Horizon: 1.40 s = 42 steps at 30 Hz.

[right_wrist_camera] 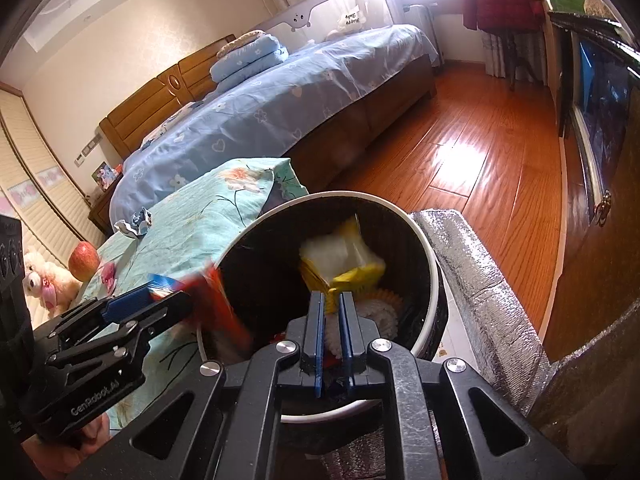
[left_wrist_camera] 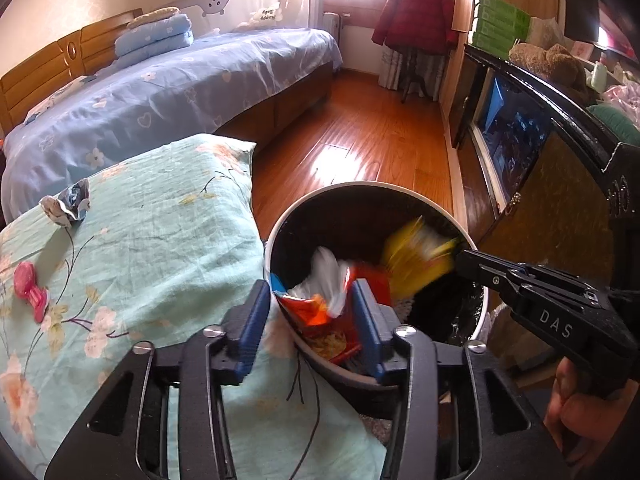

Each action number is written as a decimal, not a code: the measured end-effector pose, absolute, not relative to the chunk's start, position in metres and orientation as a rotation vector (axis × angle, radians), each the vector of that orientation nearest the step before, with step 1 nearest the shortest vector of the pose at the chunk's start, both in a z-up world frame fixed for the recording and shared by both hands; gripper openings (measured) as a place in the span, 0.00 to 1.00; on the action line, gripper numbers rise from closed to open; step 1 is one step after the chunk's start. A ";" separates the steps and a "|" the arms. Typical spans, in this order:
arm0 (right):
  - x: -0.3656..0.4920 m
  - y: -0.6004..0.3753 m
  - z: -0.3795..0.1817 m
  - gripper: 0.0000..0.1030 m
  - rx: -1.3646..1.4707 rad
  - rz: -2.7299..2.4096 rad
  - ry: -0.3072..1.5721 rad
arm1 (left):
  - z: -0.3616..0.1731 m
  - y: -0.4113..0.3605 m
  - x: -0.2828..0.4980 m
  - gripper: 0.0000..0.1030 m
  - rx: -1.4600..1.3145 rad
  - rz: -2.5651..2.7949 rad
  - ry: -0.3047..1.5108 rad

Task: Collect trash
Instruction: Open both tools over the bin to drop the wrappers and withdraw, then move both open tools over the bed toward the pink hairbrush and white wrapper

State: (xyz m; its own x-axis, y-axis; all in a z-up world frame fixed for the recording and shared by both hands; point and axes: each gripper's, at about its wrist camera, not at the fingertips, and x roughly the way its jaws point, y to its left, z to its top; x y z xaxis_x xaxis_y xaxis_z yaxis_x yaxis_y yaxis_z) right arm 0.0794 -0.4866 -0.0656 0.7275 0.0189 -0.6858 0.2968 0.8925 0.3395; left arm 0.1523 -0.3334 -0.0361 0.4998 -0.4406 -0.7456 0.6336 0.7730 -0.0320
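Observation:
A round bin with a white rim and black liner stands beside the floral-sheeted bed; it also shows in the right wrist view. My left gripper has its jaws apart over the bin's near rim, with a red and orange snack bag between them, blurred. My right gripper is nearly shut on a yellow wrapper over the bin; it shows blurred in the left wrist view. A crumpled blue and white wrapper lies on the floral sheet.
A pink toy lies on the floral sheet. An apple and a plush toy are at the left. A silver foil mat lies right of the bin. A dark cabinet lines the right wall.

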 end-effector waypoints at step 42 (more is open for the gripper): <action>0.089 -0.348 -0.037 0.70 0.359 0.073 0.705 | -0.050 -0.100 0.141 0.68 -0.075 -0.279 0.859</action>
State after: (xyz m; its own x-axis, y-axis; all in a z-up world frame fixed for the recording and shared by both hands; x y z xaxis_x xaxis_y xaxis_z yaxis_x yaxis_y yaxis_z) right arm 0.0886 -0.3481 -0.0368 0.7616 0.1854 -0.6210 0.0548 0.9363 0.3468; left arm 0.1413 -0.1003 -0.0503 0.6192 -0.2725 -0.7365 0.2125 0.9610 -0.1770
